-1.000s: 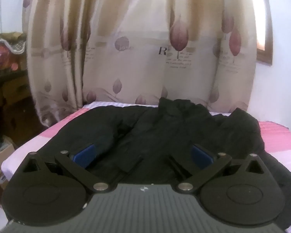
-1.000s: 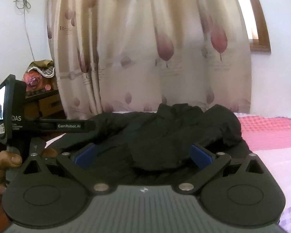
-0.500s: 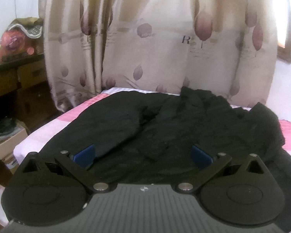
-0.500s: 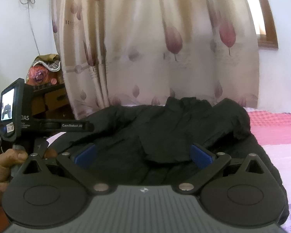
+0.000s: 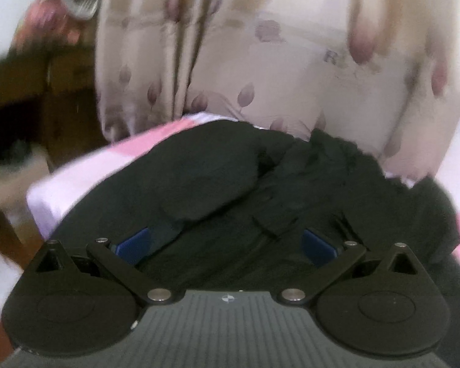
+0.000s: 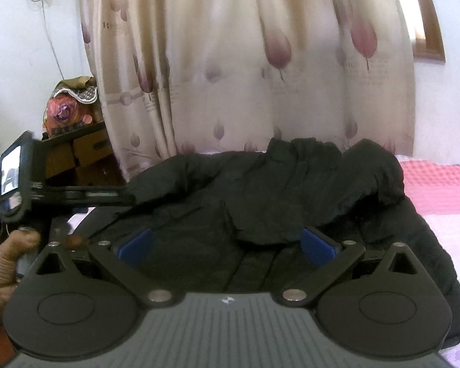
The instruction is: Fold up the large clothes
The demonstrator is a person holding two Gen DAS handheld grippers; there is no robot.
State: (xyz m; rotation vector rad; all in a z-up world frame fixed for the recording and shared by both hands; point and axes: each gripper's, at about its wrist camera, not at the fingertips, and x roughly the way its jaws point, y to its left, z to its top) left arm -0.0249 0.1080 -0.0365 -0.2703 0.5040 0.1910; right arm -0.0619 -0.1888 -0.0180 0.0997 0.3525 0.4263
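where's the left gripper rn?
In the right wrist view the left gripper is at far left, held level in the left hand, its tip at the jacket's left edge.

Soft daylight is filtered through the cream tulip-printed curtain (image 6: 245,70), with glare at the upper right. The left wrist view is smeared by motion blur; straight lines are bowed at both fisheye edges.
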